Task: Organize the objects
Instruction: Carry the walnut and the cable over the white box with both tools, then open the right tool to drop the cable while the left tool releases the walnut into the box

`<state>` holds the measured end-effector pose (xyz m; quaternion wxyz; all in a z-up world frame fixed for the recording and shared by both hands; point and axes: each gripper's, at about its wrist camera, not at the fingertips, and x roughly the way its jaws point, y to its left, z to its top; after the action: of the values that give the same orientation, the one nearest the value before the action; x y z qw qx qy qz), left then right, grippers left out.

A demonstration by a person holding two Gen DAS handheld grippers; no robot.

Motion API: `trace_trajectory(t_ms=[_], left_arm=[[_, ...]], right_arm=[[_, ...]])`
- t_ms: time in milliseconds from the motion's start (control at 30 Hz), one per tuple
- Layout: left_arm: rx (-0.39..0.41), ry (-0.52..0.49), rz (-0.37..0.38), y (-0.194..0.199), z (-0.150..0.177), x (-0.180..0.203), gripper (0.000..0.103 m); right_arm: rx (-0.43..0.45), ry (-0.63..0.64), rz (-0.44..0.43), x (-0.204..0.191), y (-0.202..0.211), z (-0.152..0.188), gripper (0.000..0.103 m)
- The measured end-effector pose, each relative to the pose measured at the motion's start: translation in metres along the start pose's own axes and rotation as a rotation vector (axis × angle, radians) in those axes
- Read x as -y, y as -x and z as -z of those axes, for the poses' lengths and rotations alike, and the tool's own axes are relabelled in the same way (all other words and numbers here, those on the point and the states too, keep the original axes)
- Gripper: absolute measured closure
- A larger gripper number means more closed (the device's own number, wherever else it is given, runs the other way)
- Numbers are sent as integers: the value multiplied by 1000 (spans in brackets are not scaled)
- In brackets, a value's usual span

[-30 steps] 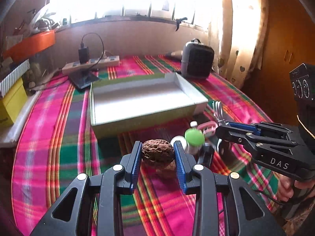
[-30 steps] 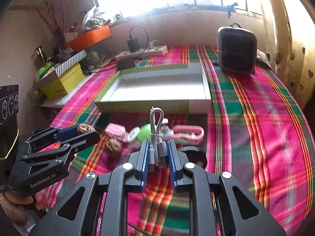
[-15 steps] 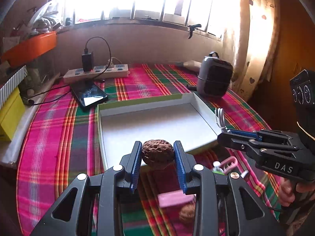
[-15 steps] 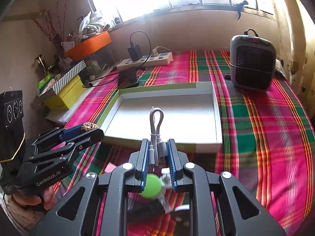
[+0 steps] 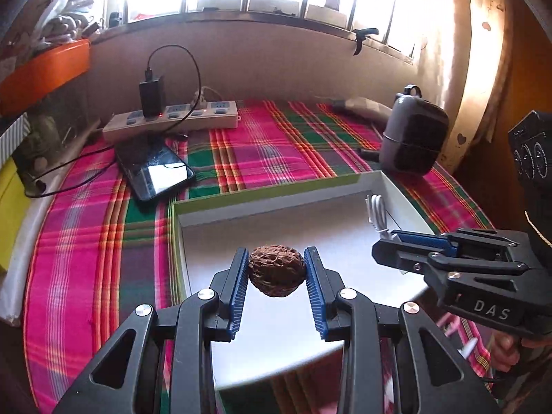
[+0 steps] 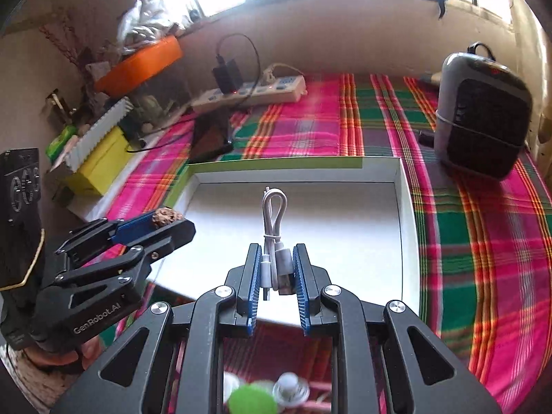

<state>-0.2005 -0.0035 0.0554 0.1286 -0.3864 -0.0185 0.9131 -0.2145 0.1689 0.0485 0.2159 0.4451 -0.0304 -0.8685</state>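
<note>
My left gripper (image 5: pixel 276 269) is shut on a brown walnut (image 5: pixel 276 270) and holds it above the near left part of the white tray (image 5: pixel 262 212). My right gripper (image 6: pixel 276 265) is shut on a coiled white USB cable (image 6: pixel 274 238) and holds it above the near middle of the tray (image 6: pixel 405 207). In the left wrist view the right gripper (image 5: pixel 396 241) is at the right with the cable (image 5: pixel 377 212) sticking out. In the right wrist view the left gripper (image 6: pixel 165 224) is at the left with the walnut (image 6: pixel 164 216).
A phone (image 5: pixel 153 169), a power strip with charger (image 5: pixel 172 119) and a grey heater (image 5: pixel 414 138) stand behind the tray. A yellow box (image 6: pixel 96 165) and an orange tub (image 6: pixel 141 63) are at the left. A green-capped bottle (image 6: pixel 252 400) and small items lie below my right gripper.
Both grippers have moved forward and up from the pile of small items to above the tray, each still holding its object.
</note>
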Motion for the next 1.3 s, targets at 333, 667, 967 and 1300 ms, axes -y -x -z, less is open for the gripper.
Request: trace_trajectory(t_ms=[333,667,967,1300], left_arm=[[-49,-1,-23,-34,-15,-9,72],[-78,1,-44,-50,-14,-15,72],[-89,-17,-56,-57,-12,-15,72],[-89,-19,-55,-57,-11,-14,72]], right_arm=[[-47,25,44,2,-33,-26,84],[-83,55,103,-1,-52,-29,84],[-106,46,130,3,-65,-27,84],[-93,24,101,4,-66,-30,66]])
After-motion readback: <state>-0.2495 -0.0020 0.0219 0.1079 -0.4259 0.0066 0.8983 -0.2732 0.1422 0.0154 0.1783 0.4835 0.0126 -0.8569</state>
